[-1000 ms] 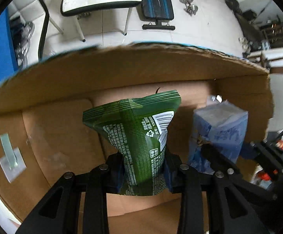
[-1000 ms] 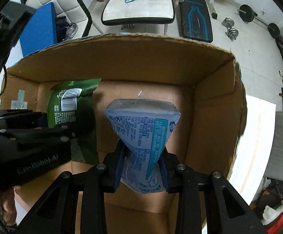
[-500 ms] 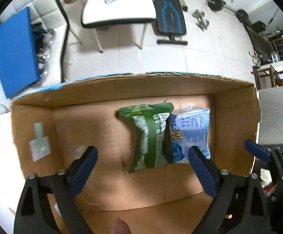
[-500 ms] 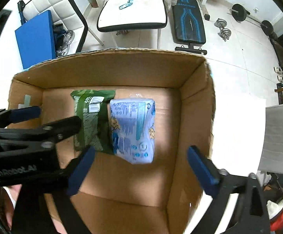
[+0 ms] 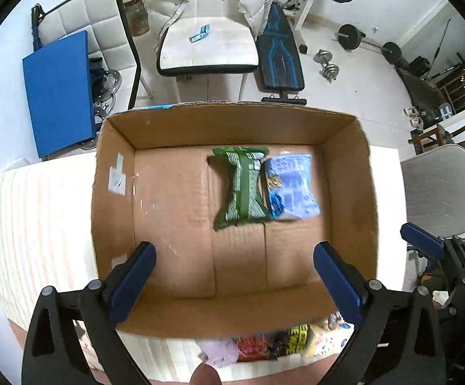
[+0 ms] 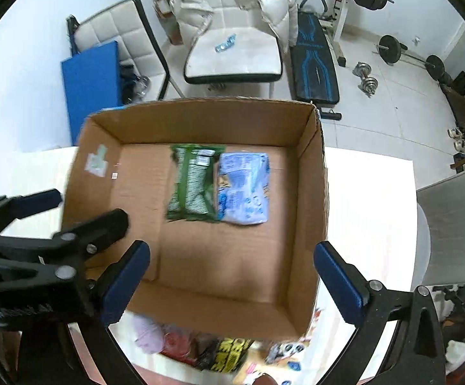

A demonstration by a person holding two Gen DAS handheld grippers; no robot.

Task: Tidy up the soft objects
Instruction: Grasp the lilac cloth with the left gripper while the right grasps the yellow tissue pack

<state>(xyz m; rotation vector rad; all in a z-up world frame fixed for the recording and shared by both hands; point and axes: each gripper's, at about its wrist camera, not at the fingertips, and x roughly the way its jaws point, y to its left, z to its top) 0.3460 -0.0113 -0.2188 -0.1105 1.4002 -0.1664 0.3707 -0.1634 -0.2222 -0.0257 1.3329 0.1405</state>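
Note:
A green snack packet and a light blue packet lie side by side on the floor of an open cardboard box. They also show in the right wrist view: the green packet, the blue packet, the box. My left gripper is open and empty above the box's near edge. My right gripper is open and empty, also above the near edge. The left gripper shows at the left of the right wrist view.
Several more soft packets lie on the white table in front of the box; they also show in the right wrist view. Beyond the table are a white chair, a blue board and gym weights.
Both grippers let go of their packets in the box, opened wide, and pulled back and up. The green and blue packets now lie flat on the box floor.

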